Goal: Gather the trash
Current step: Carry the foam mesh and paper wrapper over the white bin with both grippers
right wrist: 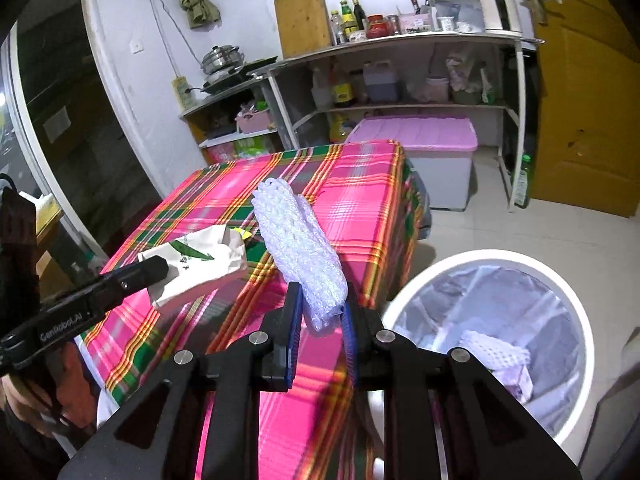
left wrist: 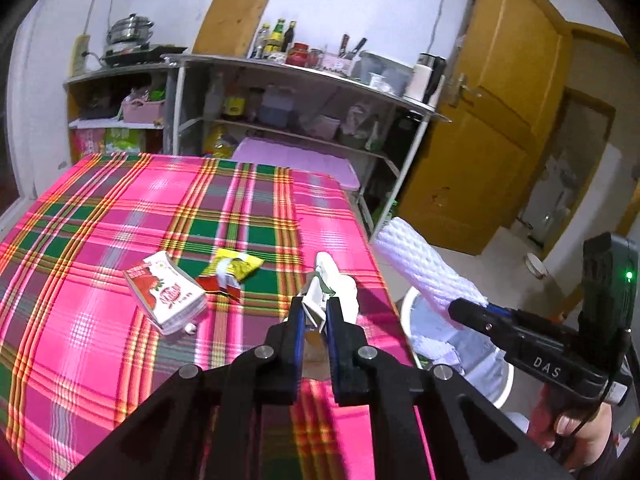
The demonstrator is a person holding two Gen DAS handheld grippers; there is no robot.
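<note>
Left tool [left wrist: 316, 312] clamps paper wrapper [left wrist: 334, 280] over desk [left wrist: 100, 208]; right tool [right wrist: 320, 312] clamps foam net [right wrist: 300, 240]. Swing both over bin [right wrist: 576, 304] w/ liner, then release. 2 scraps remain.

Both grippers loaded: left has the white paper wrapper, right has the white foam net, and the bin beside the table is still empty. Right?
Not quite. The bin isn't empty: the right wrist view shows a white foam net piece already inside its liner. The rest holds: left gripper is shut on the white paper wrapper, right gripper on the white foam net.
</note>
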